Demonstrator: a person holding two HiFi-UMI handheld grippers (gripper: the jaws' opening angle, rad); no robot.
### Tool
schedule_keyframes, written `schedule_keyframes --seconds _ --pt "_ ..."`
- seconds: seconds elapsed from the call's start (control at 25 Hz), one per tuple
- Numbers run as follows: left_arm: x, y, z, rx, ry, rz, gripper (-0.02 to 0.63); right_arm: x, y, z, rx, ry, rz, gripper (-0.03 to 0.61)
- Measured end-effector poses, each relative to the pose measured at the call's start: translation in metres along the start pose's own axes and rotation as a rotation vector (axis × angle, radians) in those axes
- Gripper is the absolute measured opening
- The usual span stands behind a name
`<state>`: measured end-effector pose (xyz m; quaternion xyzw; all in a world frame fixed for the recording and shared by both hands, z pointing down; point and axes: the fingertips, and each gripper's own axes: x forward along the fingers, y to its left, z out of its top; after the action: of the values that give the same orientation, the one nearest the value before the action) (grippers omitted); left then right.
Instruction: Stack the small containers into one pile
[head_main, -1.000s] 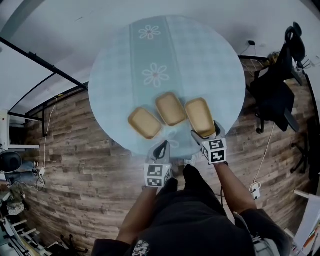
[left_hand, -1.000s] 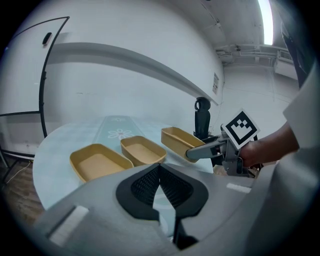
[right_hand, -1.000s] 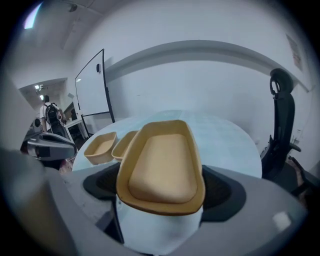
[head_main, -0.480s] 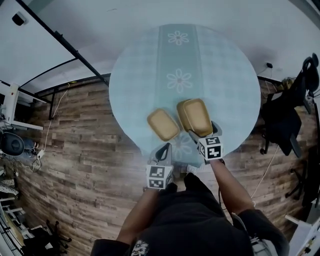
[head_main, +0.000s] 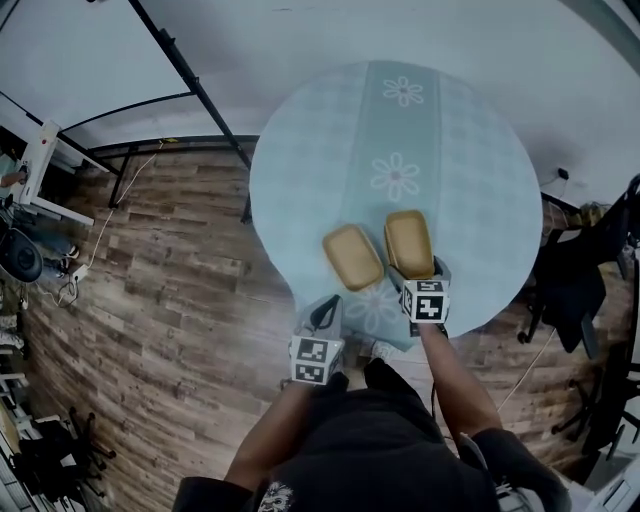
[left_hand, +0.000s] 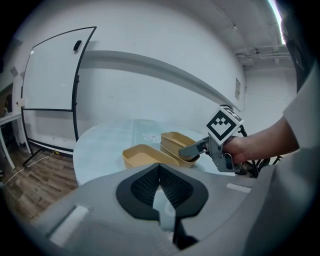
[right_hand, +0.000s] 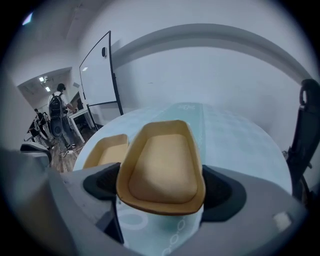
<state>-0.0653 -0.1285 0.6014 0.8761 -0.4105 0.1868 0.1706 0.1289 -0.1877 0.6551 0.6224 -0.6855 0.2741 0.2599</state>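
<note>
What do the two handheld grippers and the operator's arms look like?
The left gripper and right gripper match: grey moulded bodies, tongs lined with black ribbed pads, each topped by a white cube printed with black square markers. The right one shows a metal-grey trigger handle. No cables visible. The person wears a dark top; the forearms are bare.

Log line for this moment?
right gripper: shut on top container | top container: in lower container | third container: beside, on table | left gripper: shut, empty
</note>
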Motion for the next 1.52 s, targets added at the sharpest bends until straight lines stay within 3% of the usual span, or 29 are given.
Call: schedule_keyframes --seconds 0.32,0.64,0.84,1.4,1.52 --pt "-0.004 0.016 -0.009 -0.031 -0.008 0.026 -0.006 0.009 0.004 -0.011 -0.011 0.060 -0.009 0.493" --pt "-0.006 0.020 -0.013 -0.062 -0.017 0.030 -0.006 0.018 0.004 -0.031 -0.036 0.166 -0.052 0.538" --pt "-0.009 0.025 -0.015 -0.069 -0.015 0.038 -0.006 0.022 0.005 -0.039 -0.027 0.208 -0.014 0.551" --pt "-0.009 0.011 0.003 -0.042 -0.039 0.021 -0.006 -0.043 0.026 0.011 -0.070 -0.016 0.038 0.549" --pt "-0.011 0.004 0.007 -0.033 -0.045 0.015 -0.006 -0.059 0.032 0.019 -0.086 -0.065 0.045 0.521"
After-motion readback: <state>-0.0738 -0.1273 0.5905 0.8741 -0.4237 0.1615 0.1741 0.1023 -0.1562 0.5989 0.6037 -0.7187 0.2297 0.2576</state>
